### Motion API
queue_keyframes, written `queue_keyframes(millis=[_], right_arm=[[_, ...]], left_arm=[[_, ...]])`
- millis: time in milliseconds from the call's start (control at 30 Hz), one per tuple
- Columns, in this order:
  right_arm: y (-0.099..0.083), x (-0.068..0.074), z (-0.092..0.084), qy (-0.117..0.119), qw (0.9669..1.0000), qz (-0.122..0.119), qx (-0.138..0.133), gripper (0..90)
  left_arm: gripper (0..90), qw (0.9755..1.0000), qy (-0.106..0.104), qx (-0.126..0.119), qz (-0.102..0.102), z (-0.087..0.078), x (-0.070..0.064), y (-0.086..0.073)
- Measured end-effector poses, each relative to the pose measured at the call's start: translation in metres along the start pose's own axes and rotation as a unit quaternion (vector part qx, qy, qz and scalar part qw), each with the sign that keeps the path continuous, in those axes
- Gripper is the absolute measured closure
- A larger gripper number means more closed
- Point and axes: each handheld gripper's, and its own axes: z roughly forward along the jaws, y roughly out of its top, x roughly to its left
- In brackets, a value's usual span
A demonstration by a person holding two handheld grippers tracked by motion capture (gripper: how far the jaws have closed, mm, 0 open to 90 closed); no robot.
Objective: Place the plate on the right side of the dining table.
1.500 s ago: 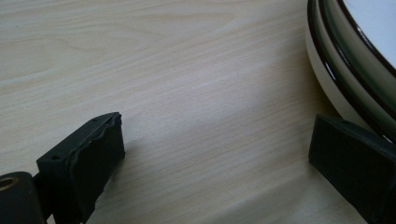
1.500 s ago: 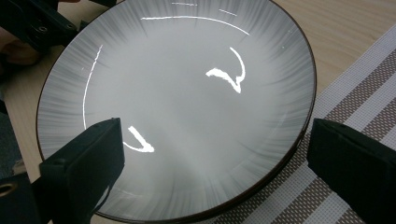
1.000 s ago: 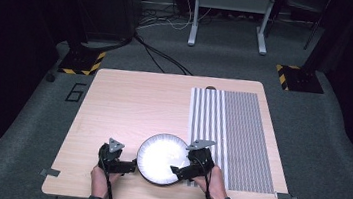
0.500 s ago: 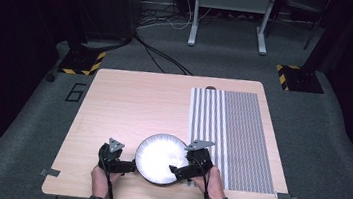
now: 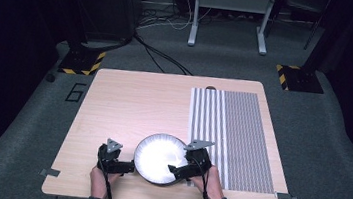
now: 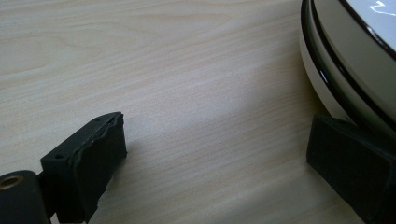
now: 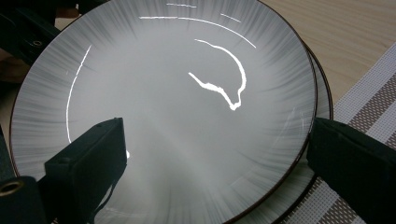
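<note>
While I stand at the near edge of the counter (image 5: 128,104), a stack of two plates lies flat in front of me, the top plate (image 5: 160,158) resting on a lower plate (image 7: 322,100) whose rim peeks out past it in the right gripper view. The stack sits near the counter's front edge, with its right side just reaching the striped placemat (image 5: 233,136) that covers the counter's right part. My left gripper (image 5: 124,166) lies low on the wood at the stack's left side, its fingers spread wide and holding nothing; in the left gripper view one finger (image 6: 86,165) rests over bare wood well away from the plates, while the other finger (image 6: 350,172) sits right against the base of the stack, under the dark-edged rims, and whether it actually touches I cannot tell. My right gripper (image 5: 180,172) comes in over the stack's right side, also with the fingers wide apart. In the right gripper view one finger (image 7: 88,168) hangs over the grey, streaked face of the top plate, and the other finger (image 7: 350,163) stands outside the rim above the placemat's edge, so the rim of the top plate runs between them without being pinched. Both my hands sit at the front edge of the counter behind the grippers.
</note>
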Motion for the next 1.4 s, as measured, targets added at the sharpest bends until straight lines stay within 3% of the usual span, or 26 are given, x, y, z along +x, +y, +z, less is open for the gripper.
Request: queue_keyframes(millis=[167,367,667,867,1400], right_arm=[[0.002,0.000,0.003,-0.005,1.0000,0.003,-0.001,5.8],[0.004,0.000,0.005,-0.012,0.9999,0.004,0.000,5.7],[0.006,0.002,0.011,-0.020,0.9998,-0.004,0.001,5.9],[0.004,0.004,0.021,-0.007,0.9997,0.007,0.020,7.8],[0.002,0.004,0.028,0.000,0.9999,0.008,0.015,7.2]], left_arm=[[3.9,0.9998,-0.018,-0.004,-0.009,-0.004,0.004,-0.003],[3.9,0.9995,-0.021,-0.007,-0.022,-0.009,0.009,-0.006],[3.5,0.9976,-0.033,-0.011,-0.060,-0.020,0.021,-0.005],[3.6,0.9976,-0.028,-0.027,-0.058,-0.033,0.023,0.004],[3.4,0.9958,-0.043,-0.056,-0.058,-0.049,0.018,0.021]])
